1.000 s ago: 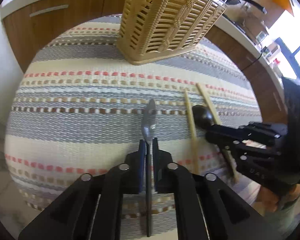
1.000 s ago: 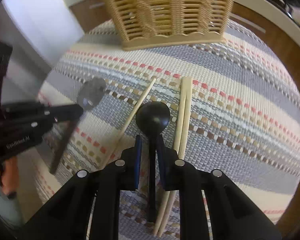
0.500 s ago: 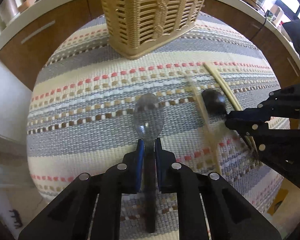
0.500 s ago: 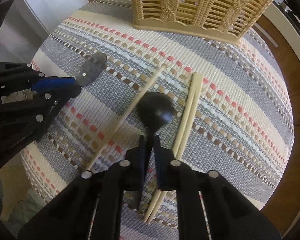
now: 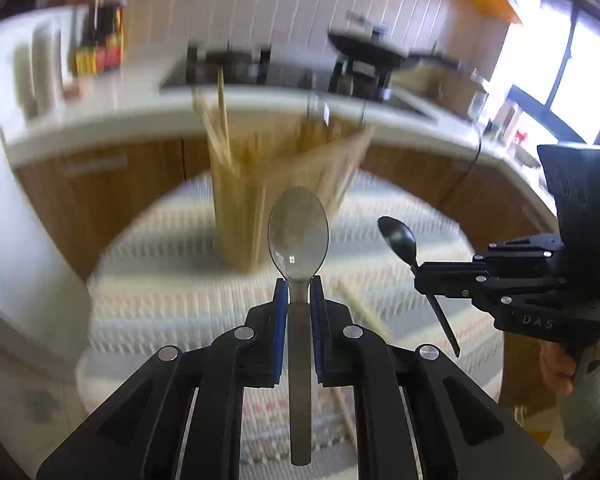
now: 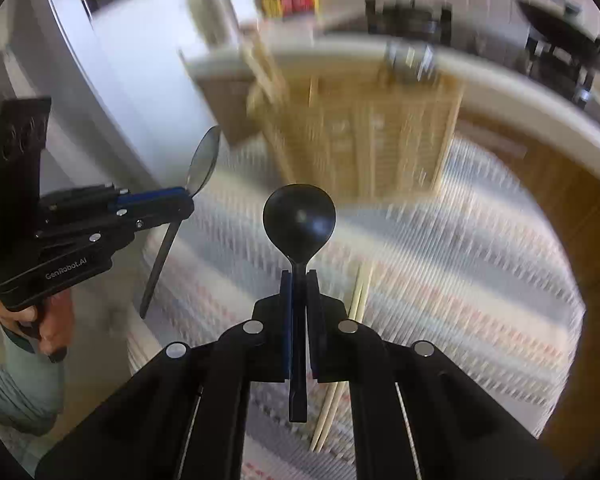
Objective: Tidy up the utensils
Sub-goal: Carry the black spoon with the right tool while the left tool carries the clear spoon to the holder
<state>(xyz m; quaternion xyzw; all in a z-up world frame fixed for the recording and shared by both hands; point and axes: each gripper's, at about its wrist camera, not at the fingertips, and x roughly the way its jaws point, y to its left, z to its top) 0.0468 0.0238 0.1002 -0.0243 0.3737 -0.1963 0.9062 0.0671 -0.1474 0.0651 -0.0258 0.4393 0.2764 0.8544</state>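
Whereas earlier low over the striped surface [image 5: 172, 320], now raised: left gripper [image 5: 299, 286] pinching silver spoon [image 5: 298, 232], right gripper [image 6: 299, 280] pinching black spoon [image 6: 299, 220]. Readable: "GenRobot.AI", "DAS".

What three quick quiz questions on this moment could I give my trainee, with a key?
1. True or false: the left gripper holds the shiny silver metal spoon.
2. The right gripper is shut on: A) wooden chopsticks B) the matte black spoon C) nothing.
3. What lies on the striped woven mat near the right gripper?

Key: 1 true; 2 B; 3 pale wooden chopsticks.
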